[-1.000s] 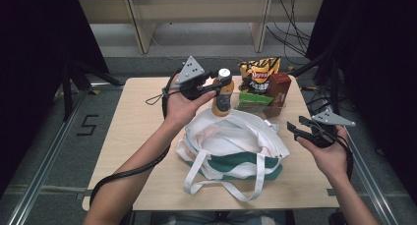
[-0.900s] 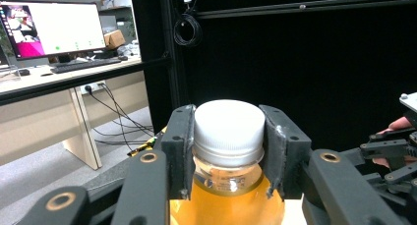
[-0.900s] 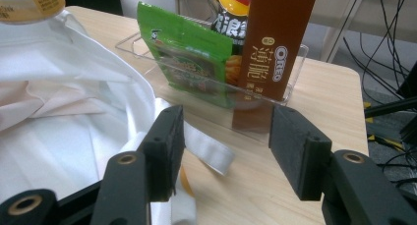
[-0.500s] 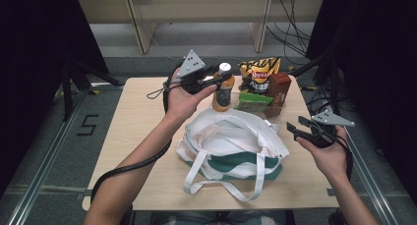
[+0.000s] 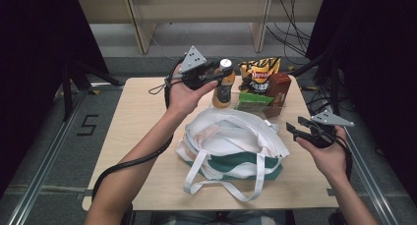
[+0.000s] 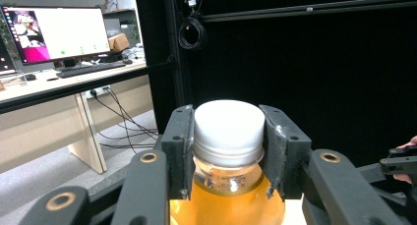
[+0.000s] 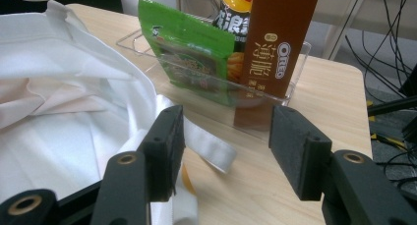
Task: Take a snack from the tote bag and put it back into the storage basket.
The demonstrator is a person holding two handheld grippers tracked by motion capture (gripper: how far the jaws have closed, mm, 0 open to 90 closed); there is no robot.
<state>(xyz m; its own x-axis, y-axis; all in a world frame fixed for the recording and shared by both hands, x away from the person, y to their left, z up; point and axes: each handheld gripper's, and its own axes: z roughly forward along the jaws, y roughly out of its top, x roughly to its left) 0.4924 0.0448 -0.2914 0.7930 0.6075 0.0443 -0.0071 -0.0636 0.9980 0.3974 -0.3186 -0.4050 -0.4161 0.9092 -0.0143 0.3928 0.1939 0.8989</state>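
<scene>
A: Nearest?
B: The bag (image 5: 231,146) lies on the table (image 5: 137,112); the right gripper (image 5: 306,132) beside it, jaws apart, holds nothing.
A: Farther?
B: The left gripper (image 5: 220,76) clamps the bottle (image 5: 223,85) by its cap (image 6: 227,124), beside the snack tray (image 7: 216,87).

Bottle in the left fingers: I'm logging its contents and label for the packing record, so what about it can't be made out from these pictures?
- Label: in the left gripper view the bottle is cut off by the bottom edge, and the fingers cover its neck sides.
- Label text: too small in the high view, partly behind the left gripper.
- Base: whether it rests on the table can't be told in the high view; the bag hides it.
</scene>
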